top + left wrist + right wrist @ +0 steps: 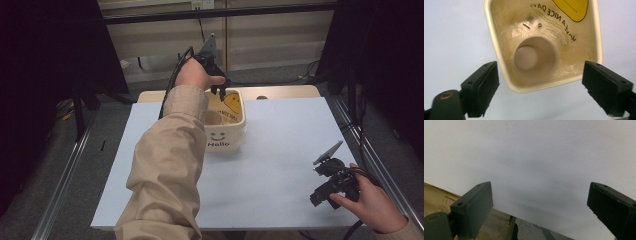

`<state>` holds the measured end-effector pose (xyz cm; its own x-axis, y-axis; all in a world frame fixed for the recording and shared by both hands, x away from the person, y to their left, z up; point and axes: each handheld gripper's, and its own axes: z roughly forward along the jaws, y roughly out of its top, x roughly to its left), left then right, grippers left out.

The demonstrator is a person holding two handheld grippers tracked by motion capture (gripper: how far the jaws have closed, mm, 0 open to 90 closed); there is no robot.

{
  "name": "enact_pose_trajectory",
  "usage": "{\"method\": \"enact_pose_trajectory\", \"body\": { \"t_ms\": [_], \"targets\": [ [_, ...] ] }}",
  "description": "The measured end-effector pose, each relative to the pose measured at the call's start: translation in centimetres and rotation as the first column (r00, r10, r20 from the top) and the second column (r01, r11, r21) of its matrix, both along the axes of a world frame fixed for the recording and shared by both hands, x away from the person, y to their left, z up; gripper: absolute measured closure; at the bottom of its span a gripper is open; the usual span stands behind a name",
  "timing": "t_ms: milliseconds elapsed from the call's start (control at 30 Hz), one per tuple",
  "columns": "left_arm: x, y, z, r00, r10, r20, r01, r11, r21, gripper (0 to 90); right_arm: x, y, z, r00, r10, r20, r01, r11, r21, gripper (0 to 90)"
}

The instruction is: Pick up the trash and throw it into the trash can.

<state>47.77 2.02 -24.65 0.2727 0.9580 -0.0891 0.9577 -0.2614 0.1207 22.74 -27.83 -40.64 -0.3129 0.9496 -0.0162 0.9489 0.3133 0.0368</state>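
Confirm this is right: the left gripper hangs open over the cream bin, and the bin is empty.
Not empty. The left gripper view shows a cup lying inside the bin on its clear liner. The left gripper does hang open above it.

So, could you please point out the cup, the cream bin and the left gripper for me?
cup (529, 58): left gripper view, on its inner bottom.
cream bin (499, 53): left gripper view, on its side rim.
left gripper (218, 86): high view, midway between its fingertips, above the bin.
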Motion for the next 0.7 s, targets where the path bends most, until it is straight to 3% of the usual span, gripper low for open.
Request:
{"method": "enact_pose_trajectory", "body": {
  "t_ms": [367, 700],
  "targets": [
    [-0.5, 0.4, 1.0, 1.0, -0.004, -0.007, 0.004, 1.0, 0.001, 12.0, 0.0, 0.2, 0.0, 1.0, 0.003, -0.009, -0.004, 1.0, -0.002, 6.6],
    [-1.4, 1.6, 5.0, 0.9993, 0.015, 0.033, -0.016, 0.9998, 0.009, 12.0, 0.0, 0.2, 0.0, 1.0, 0.004, -0.004, -0.004, 1.0, -0.004, 6.6]
  ]
}}
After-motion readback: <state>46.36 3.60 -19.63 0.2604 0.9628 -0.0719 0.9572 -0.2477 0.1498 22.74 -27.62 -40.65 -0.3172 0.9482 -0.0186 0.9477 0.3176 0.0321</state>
